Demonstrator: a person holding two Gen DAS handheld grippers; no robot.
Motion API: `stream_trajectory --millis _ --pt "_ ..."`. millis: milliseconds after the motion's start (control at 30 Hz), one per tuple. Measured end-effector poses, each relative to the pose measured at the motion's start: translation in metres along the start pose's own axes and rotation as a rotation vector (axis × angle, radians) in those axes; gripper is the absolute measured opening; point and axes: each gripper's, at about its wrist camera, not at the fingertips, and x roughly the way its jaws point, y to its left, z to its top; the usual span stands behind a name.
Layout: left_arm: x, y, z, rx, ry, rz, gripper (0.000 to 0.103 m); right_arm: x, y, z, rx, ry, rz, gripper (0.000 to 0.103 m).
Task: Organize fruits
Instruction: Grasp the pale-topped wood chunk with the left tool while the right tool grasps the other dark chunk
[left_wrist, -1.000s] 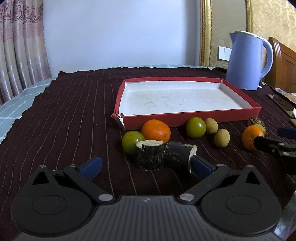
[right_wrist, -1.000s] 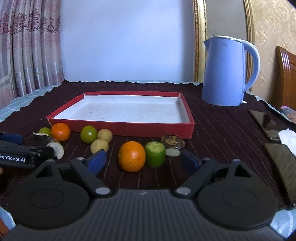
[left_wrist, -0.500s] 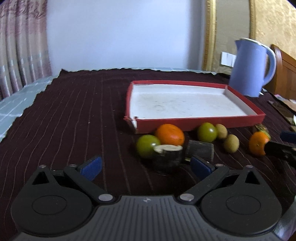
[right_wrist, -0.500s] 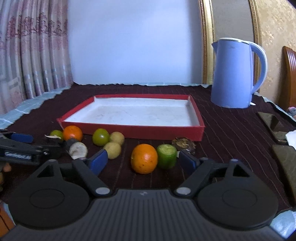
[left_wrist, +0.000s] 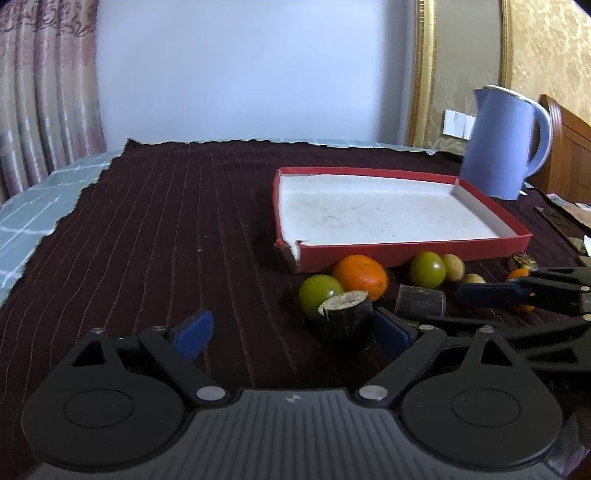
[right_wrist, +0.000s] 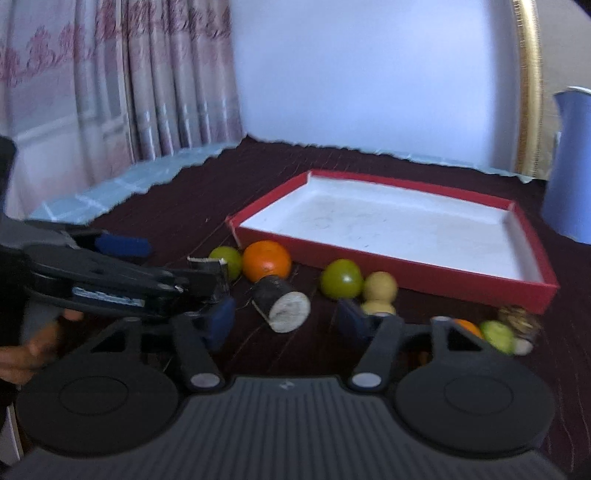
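Two dark sugarcane pieces lie in front of the red tray (left_wrist: 406, 251). The upright piece (left_wrist: 345, 321) stands between my left gripper's (left_wrist: 291, 332) closing jaws, close to the right pad, with a wide gap on the left. The lying piece (right_wrist: 284, 302) sits between my right gripper's (right_wrist: 288, 321) closing jaws, and neither pad touches it. Behind them are an orange (left_wrist: 360, 277), two green fruits (left_wrist: 319, 295) (left_wrist: 426, 269) and small yellow-brown fruits (right_wrist: 380, 290). A second orange (right_wrist: 467, 326) and a cut green fruit (right_wrist: 498, 334) lie to the right, partly hidden by my right gripper.
A blue kettle (left_wrist: 506, 147) stands behind the tray's right corner. The dark striped cloth (left_wrist: 166, 229) covers the table, with pale tablecloth showing at its left edge. The two grippers are close together, and a hand shows at the left of the right wrist view.
My right gripper has swung left from the orange and cut green fruit to the lying cane piece, and its jaws have narrowed. The left gripper has shifted left, jaws slightly narrower.
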Motion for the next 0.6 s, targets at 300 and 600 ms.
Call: stream_trajectory --millis 300,600 --pt "0.002 0.001 -0.002 0.014 0.004 -0.026 0.094 0.03 -0.005 0.006 0.012 0.061 0.016 0.038" --pt "0.001 -0.022 0.002 0.056 -0.006 -0.057 0.094 -0.004 -0.018 0.007 0.05 -0.014 -0.019 0.004"
